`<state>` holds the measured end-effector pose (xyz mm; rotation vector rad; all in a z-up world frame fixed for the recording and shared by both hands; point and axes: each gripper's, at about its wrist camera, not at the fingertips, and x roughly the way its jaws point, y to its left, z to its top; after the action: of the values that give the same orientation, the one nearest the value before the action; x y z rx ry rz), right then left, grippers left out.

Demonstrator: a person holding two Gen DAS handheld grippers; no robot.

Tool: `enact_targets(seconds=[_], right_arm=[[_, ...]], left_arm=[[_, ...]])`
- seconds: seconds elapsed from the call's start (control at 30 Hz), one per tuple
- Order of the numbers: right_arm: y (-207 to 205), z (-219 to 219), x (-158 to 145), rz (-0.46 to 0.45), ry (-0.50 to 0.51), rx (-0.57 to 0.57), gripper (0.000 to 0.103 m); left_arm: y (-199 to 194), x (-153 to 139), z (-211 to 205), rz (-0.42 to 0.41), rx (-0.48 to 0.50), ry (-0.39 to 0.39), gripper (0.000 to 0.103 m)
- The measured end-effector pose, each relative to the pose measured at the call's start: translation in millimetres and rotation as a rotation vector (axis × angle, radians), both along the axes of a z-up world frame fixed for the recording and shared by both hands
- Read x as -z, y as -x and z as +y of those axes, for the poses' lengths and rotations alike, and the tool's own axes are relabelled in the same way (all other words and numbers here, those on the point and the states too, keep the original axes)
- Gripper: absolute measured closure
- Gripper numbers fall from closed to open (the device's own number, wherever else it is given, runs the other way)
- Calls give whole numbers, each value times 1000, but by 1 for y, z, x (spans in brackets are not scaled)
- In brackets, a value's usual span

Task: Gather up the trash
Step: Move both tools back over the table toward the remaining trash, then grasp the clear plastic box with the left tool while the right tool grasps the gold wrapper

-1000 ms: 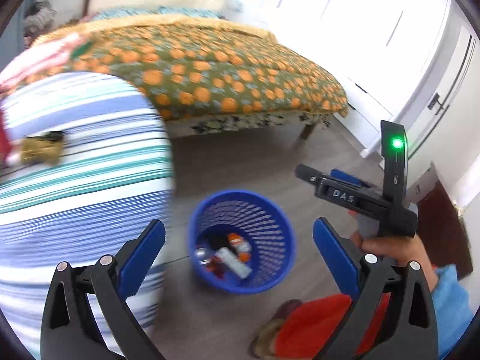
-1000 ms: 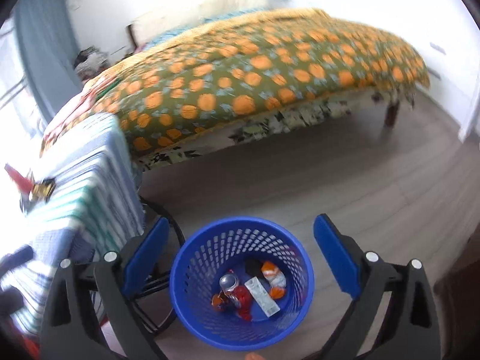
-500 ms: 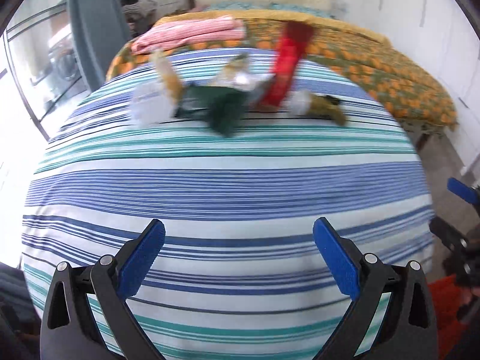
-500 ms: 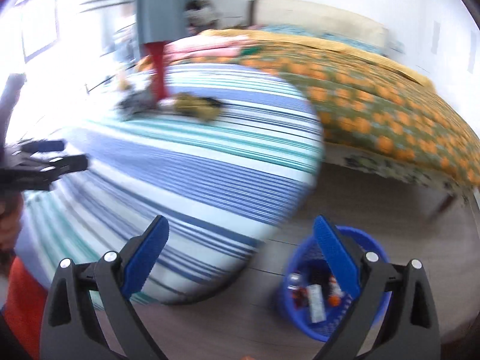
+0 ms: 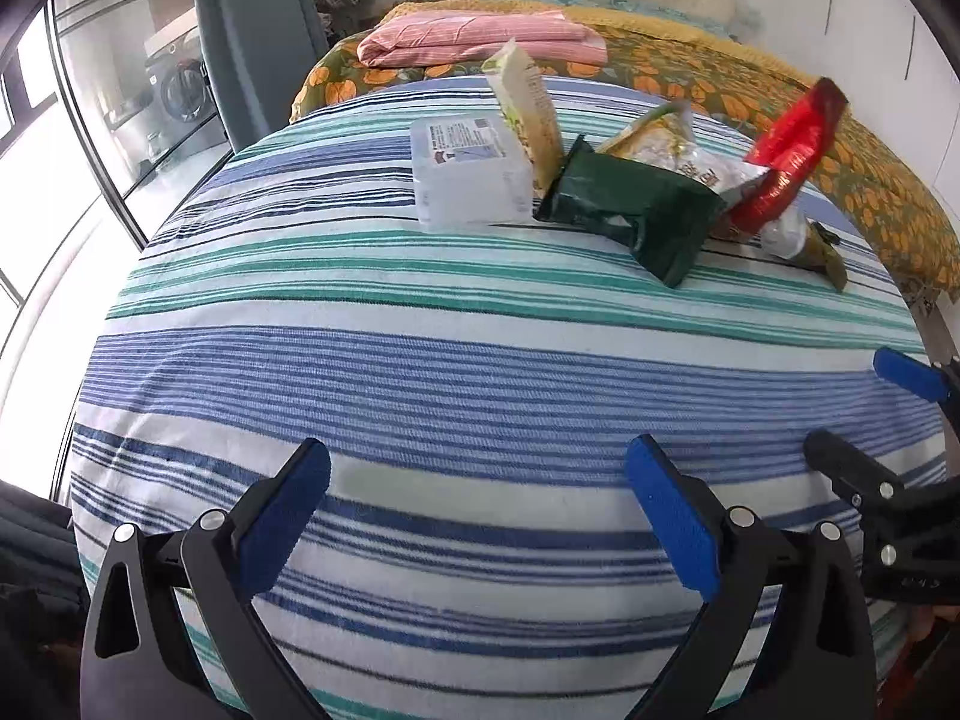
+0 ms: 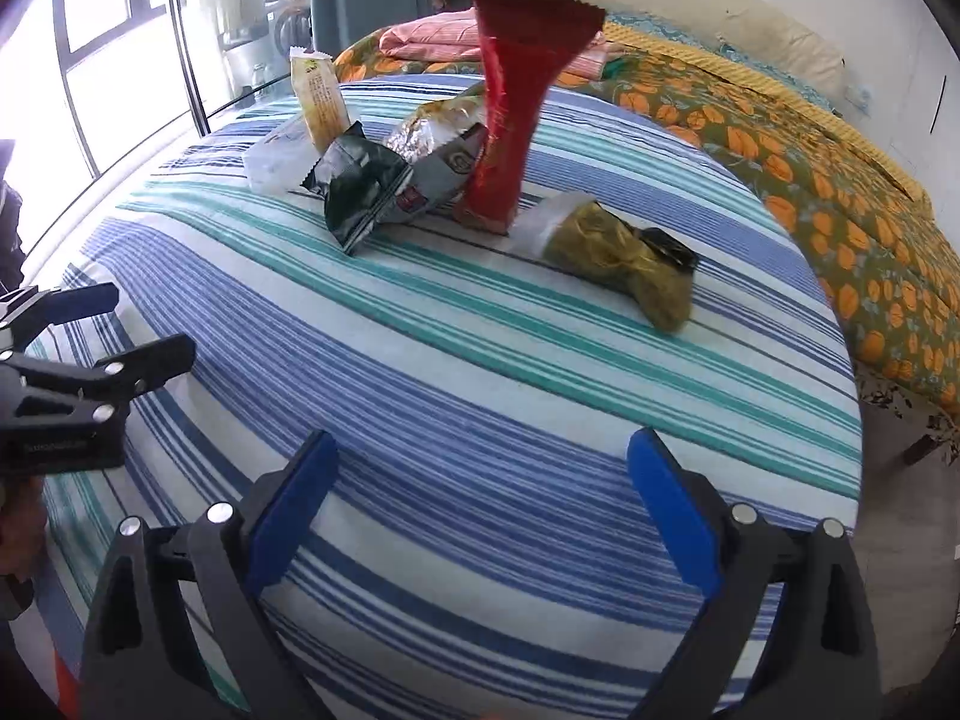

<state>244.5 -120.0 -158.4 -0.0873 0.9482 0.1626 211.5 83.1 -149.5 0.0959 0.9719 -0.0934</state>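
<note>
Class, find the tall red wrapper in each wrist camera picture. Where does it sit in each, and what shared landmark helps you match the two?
Left wrist: red wrapper at upper right, leaning.
Right wrist: red wrapper at top centre, standing upright.
Shared landmark: the dark green packet lying just left of it on the striped cloth.

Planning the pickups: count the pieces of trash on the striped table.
6, clustered at the far side: clear box, cream packet, dark green bag, silver-gold bag, red wrapper, gold wrapper. Smaller pieces may hide underneath.
</note>
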Motion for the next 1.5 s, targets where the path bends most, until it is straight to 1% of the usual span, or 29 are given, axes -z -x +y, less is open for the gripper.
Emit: enact_targets(seconds=[0.1,0.17,0.3,0.4,0.5,0.6,0.7,0.73,0.77,0.8,0.87,0.9,0.93,0.97,1.03,1.17,1.23,1.3,1.33,1.37,1.43,1.47,1.5], right_arm=[[-5,-2,3,10,-26,14,5],[-6,-4,4,14,-33,15,5],[-9,-3,2,13,-30,16,5],[-8,-3,3,13,-30,16,5],[-8,-2,2,13,-31,15,5],[-8,-2,2,13,-31,16,5],[-7,-2,2,13,-31,16,5],[-8,-2,2,13,-31,16,5],[-7,-2,2,13,-31,17,5],[-7,-2,2,13,-31,17,5],[-7,-2,2,13,-31,17,5],[-7,-2,2,13,-31,17,5],[-7,-2,2,13,-31,17,5],[-7,-2,2,13,-31,17,5],[-7,-2,2,13,-31,17,5],[-7,-2,2,13,-31,17,5],[-7,-2,2,13,-31,17,5],[-7,-2,2,13,-31,17,5],[-7,-2,2,13,-31,17,5],[-7,-2,2,13,-31,18,5],[-7,-2,2,13,-31,18,5],[-7,-2,2,13,-32,18,5],[-6,-2,3,13,-33,18,5]], left_arm=[[-26,1,-1,8,0,7,5],[-43,2,0,13,-1,15,5],[-79,3,2,13,-40,23,5],[-101,3,-6,12,-34,22,5],[-117,3,-13,11,-16,13,4],[-130,3,-13,2,-33,2,4],[-141,3,-9,5,-52,11,4],[-144,3,-9,0,-54,1,5],[-145,2,-9,-8,-46,-4,9],[-145,1,-9,-15,-35,0,14],[-144,-2,-10,-28,8,21,39],[-140,-4,-12,-38,12,-3,39],[-136,-4,-11,-45,14,-16,40],[-129,-5,-10,-47,23,-11,40],[-112,-5,-3,-31,35,14,40],[-55,-11,16,-7,51,83,39],[-33,-11,20,-2,67,104,39],[-20,-8,20,-2,82,102,38],[-17,-6,19,-2,86,90,36],[-16,-4,17,-13,94,80,28],[-20,-1,17,-10,80,65,17],[-21,0,16,-13,79,66,14],[-23,0,15,-11,80,58,13]])
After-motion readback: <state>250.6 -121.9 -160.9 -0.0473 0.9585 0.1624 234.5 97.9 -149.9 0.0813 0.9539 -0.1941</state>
